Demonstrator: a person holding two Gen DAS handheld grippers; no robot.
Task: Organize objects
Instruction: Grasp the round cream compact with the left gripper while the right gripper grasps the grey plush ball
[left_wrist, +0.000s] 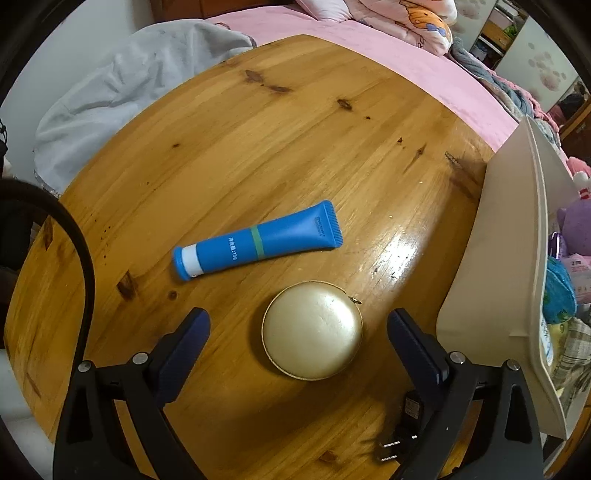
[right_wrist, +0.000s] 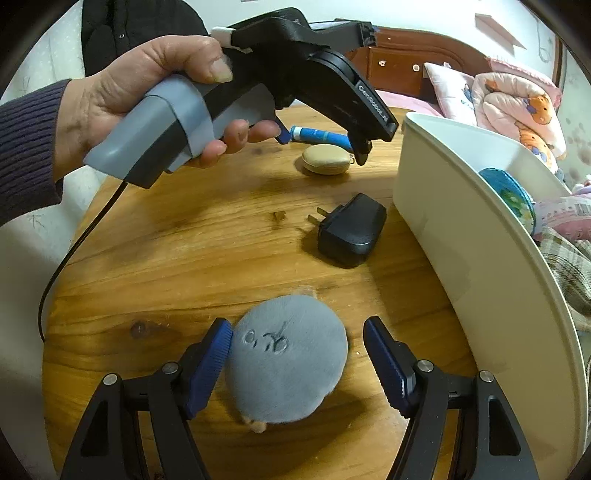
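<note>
The left gripper holds its jaws wide apart around a round, cream-gold pearly case with a small metal loop at its rim; neither blue pad touches it. Just beyond lies a blue tube on its side, white band near the cap, green ring at mid-length. The right gripper also has its jaws spread, straddling a flat round grey plush with a stitched face; the left pad touches its edge, the right pad stands clear. Farther out on the wooden bench rests a black plug adapter, prongs pointing left. A white bin stands at the bench's right side, holding a blue-green round item.
</note>
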